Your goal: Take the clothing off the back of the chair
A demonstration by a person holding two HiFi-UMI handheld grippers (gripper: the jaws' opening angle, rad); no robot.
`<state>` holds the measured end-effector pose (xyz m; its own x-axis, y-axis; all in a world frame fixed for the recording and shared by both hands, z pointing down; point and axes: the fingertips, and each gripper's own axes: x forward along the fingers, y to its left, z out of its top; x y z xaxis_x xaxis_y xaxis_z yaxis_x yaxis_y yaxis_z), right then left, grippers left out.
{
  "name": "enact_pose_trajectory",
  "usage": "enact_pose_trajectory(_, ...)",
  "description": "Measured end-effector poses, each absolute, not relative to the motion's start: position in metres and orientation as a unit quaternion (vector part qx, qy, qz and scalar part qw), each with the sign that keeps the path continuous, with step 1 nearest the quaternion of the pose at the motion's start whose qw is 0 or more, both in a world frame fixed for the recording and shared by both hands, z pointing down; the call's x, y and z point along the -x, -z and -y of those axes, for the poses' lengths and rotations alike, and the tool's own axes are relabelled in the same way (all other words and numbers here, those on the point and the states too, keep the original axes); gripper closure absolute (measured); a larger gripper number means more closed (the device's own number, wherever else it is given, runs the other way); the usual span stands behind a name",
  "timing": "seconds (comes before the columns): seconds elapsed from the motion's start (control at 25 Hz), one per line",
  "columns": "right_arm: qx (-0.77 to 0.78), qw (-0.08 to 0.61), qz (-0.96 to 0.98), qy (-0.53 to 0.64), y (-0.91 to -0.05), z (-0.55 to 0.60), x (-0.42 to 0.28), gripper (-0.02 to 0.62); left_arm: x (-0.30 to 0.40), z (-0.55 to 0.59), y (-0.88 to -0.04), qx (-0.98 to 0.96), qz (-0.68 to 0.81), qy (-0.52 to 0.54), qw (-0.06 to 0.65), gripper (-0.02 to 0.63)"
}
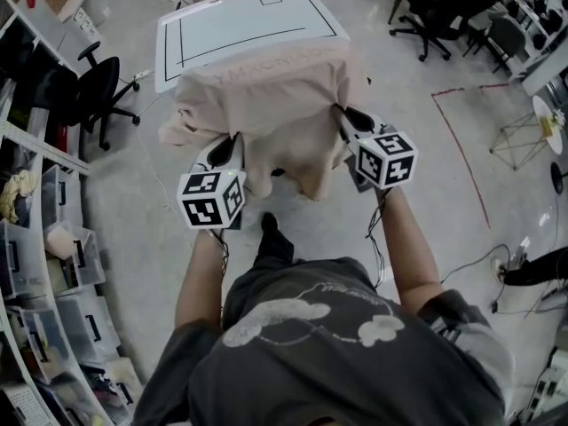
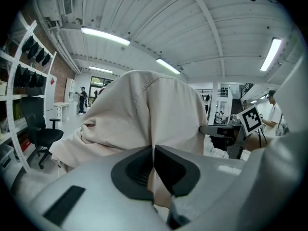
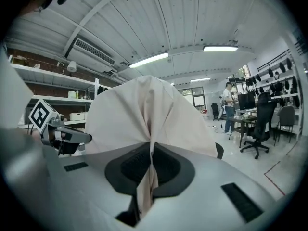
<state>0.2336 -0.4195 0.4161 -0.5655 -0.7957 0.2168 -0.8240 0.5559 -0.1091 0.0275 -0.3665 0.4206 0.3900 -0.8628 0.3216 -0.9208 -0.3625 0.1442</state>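
A pale pink garment point(image 1: 266, 114) hangs draped over the back of a chair, which it almost fully hides. My left gripper point(image 1: 232, 147) is shut on the garment's lower left edge, with cloth point(image 2: 144, 114) pinched between its dark pads. On the right side my right gripper point(image 1: 346, 121) is shut on the garment too, and a fold of fabric point(image 3: 147, 124) runs down between its pads. Both grippers sit at about the same height on either side of the garment. Each gripper's marker cube point(image 1: 211, 199) faces the head camera.
A white table point(image 1: 248, 29) with black lines stands just beyond the chair. Black office chairs point(image 1: 98, 91) stand at the left and far right. Shelves with bins point(image 1: 53, 264) line the left wall. Red tape point(image 1: 461, 149) marks the floor at the right, near cables point(image 1: 497, 264).
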Motion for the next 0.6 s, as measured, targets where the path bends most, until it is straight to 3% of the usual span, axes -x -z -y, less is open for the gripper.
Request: enact_pose_trajectory(0.6, -0.425, 0.076, 0.893, -0.126, -0.451, 0.349, -0.221, 0.594, -0.013, 0.298, -0.435, -0.801, 0.565, -0.121, 0.155, 0.603)
